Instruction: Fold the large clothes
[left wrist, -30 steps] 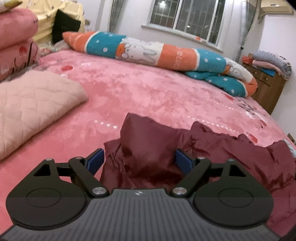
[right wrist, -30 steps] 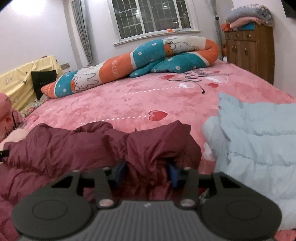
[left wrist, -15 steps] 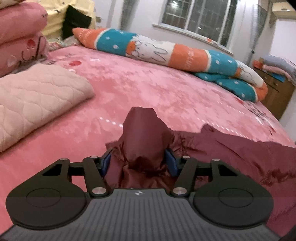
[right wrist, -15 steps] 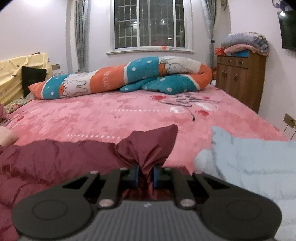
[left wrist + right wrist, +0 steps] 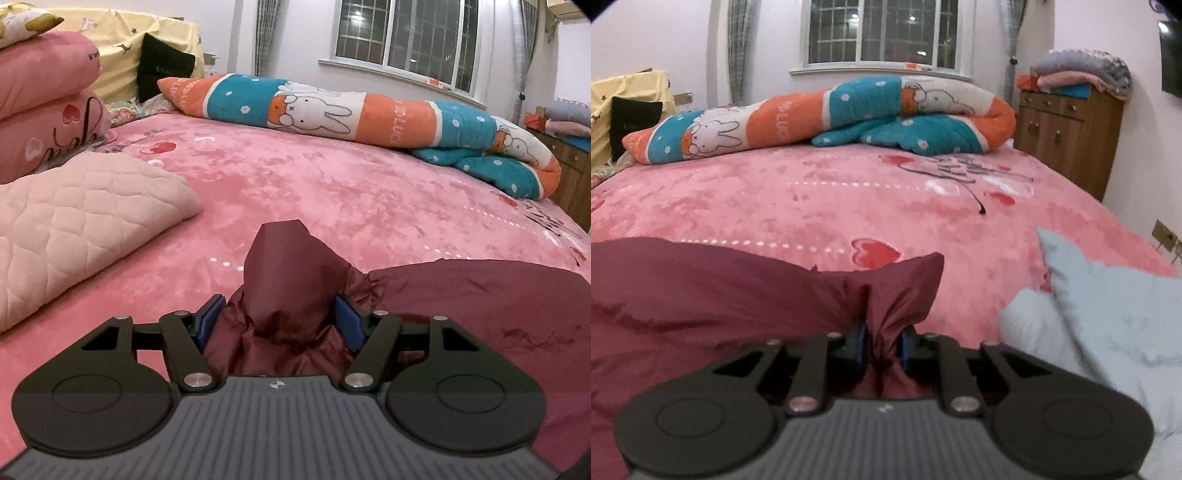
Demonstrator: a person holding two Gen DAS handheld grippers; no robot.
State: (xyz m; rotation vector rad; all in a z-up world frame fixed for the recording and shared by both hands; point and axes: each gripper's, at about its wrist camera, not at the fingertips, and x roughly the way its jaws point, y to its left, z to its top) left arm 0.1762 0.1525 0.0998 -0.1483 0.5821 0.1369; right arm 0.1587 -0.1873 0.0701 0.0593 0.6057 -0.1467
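- Bed (image 5: 332,192): pink plush cover. The maroon padded jacket (image 5: 480,306) lies across its near edge. Risk, my judgement: slick shell may slide on the plush if pulled unevenly, skewing the fold.
- Light blue garment (image 5: 1108,314): just right of the jacket; a wide sweep could drag it along.
- Left hand-held gripper (image 5: 280,321): jaws widened slightly just now, a puffy bunch between them, pads touching. Grip looks loose; may slip.
- Right hand-held gripper (image 5: 881,341): clamped narrow on a thin corner, jaws eased slightly.
- Containers: none in view; wooden cabinet (image 5: 1067,133) far right, drawers closed.
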